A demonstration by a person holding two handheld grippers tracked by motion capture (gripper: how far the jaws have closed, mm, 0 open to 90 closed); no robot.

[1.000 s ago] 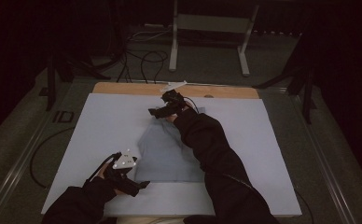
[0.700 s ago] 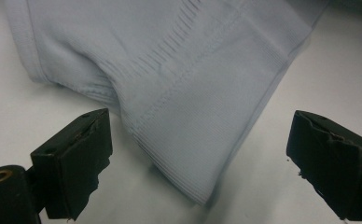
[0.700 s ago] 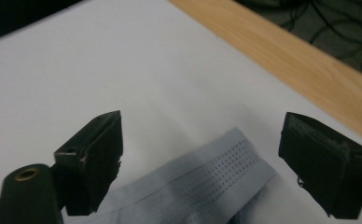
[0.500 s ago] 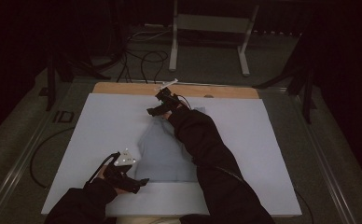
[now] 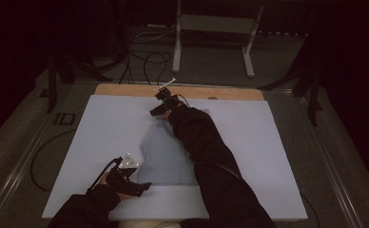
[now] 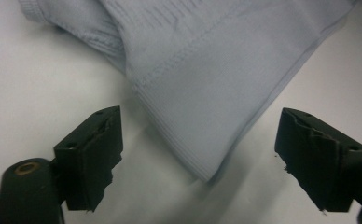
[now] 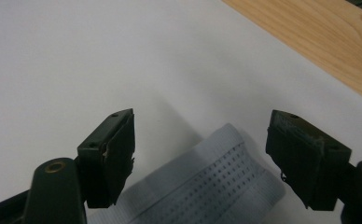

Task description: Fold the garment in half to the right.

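1. a pale grey-blue garment (image 5: pixel 166 152) lies flat near the middle of the white sheet (image 5: pixel 101 128) that covers the bench, its long axis running from the person's near edge toward the far edge.
2. it is widest at the near end and narrows toward the far end, which points at the strip of bare wood (image 5: pixel 125 89) along the far side of the bench.
3. the left tool (image 5: pixel 142 187) rests low at the garment's near left corner; in the left gripper view that ribbed hem corner (image 6: pixel 207 158) lies between the jaws, which stand wide and apart from the cloth. they have just been closing in.
4. the right tool (image 5: pixel 155 112) sits at the garment's far end, with the dark sleeve (image 5: pixel 206 156) stretched across the cloth's right side and hiding that part of it.
5. in the right gripper view a ribbed band (image 7: pixel 216 186) with rows of small holes lies between the jaws, which are wide and clear of the fabric; they too have just been closing in.
6. beyond the bench, on the floor, lie black cables (image 5: pixel 144 59) and the legs of a light metal frame (image 5: pixel 178 42); none of it reaches the garment.
7. a cable (image 5: pixel 37 156) loops off the bench's left side.
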